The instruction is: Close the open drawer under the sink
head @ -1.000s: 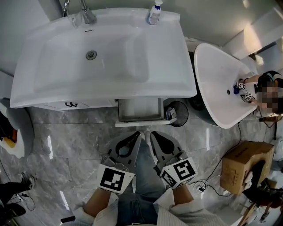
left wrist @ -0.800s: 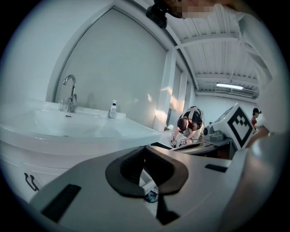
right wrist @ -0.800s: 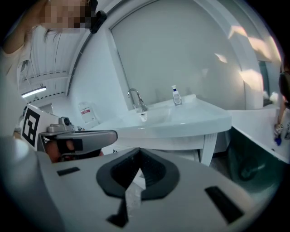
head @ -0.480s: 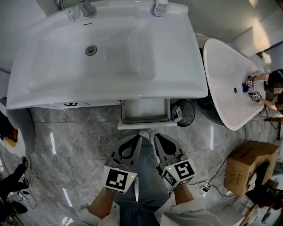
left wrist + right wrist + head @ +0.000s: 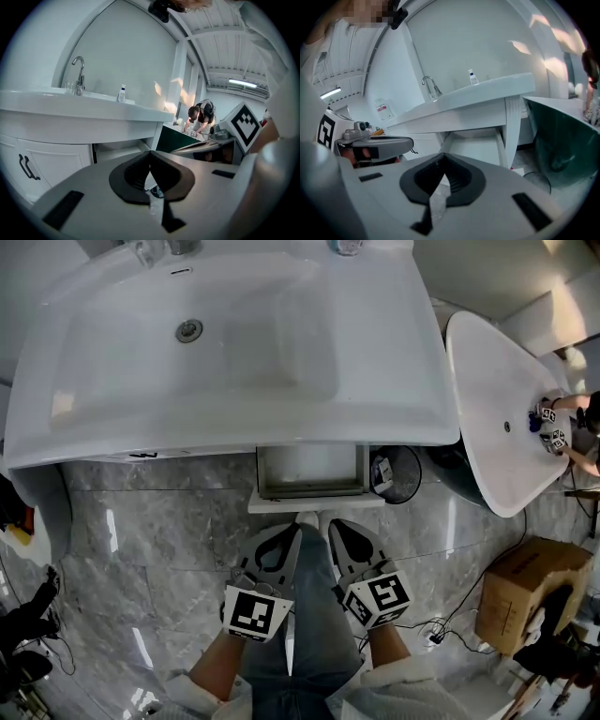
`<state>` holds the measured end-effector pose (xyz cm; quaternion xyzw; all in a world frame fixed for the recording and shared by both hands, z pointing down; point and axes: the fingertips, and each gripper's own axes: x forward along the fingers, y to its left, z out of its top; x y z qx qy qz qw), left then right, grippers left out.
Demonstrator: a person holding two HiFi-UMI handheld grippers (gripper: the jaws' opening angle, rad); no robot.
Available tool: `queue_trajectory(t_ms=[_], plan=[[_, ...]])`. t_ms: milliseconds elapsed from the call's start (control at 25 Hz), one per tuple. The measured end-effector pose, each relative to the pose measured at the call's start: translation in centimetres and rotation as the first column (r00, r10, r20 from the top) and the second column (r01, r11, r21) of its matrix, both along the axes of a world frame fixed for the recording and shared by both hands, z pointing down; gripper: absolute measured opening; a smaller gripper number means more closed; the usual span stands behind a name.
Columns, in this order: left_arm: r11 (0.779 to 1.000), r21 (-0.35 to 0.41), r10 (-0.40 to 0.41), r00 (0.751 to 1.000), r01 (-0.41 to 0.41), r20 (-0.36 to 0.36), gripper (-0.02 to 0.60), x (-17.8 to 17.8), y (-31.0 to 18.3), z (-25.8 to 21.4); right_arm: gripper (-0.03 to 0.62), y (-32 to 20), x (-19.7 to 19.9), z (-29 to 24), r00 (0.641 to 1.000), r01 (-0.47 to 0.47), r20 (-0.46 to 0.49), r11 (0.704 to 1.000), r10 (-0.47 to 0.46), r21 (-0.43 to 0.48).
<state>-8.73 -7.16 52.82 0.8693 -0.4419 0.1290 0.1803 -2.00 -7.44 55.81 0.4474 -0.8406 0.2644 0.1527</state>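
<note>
The open drawer (image 5: 311, 471) juts out from under the wide white sink (image 5: 225, 343), and its white front panel (image 5: 315, 504) faces me. Both grippers hang side by side just short of that panel, over my legs. My left gripper (image 5: 289, 532) is shut with nothing in it, and my right gripper (image 5: 335, 527) is likewise shut and empty. In the left gripper view the shut jaws of my left gripper (image 5: 150, 153) point at the drawer (image 5: 117, 149) below the sink edge. In the right gripper view my right gripper (image 5: 443, 157) points at the drawer (image 5: 480, 146).
A round black-rimmed bin (image 5: 397, 474) stands right of the drawer. Further right is a white basin (image 5: 502, 399) where a person (image 5: 579, 423) works. A cardboard box (image 5: 525, 592) sits on the marble floor at right. A cabinet door with a black handle (image 5: 26, 166) is left of the drawer.
The sink and drawer have grown larger and shifted in the head view as I lean closer. Both grippers have edged toward the drawer front and stayed shut.
</note>
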Motion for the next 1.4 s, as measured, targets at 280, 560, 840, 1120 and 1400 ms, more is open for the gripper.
queue_trajectory(t_ms=[280,560,840,1120,1400], plan=[[0.999,-0.041,0.014,1.0,-0.014,0.009,0.017,0.3,0.4,3.9,0.011,0.1,0.1,3.5,1.0,-0.004,-0.014,1.0,0.003,-0.028],[0.996,-0.083,0.026,0.998,-0.022,0.057,0.017,0.2,0.7,7.6,0.011,0.5,0.6,7.0,1.0,-0.003,-0.027,0.997,0.001,-0.072],[0.993,-0.115,0.007,0.997,0.002,0.079,0.017,0.0,0.1,10.1,0.011,-0.1,1.4,9.5,1.0,-0.029,-0.014,0.994,0.028,-0.104],[0.99,-0.139,0.002,0.995,0.012,0.098,0.017,-0.2,-0.1,11.4,0.011,-1.0,0.9,10.5,0.999,-0.042,-0.009,0.992,0.041,-0.122],[0.99,-0.139,0.004,0.996,0.008,0.09,0.015,-0.4,-0.4,11.4,0.011,-1.2,0.4,10.0,0.997,-0.073,-0.012,0.993,0.072,-0.094]])
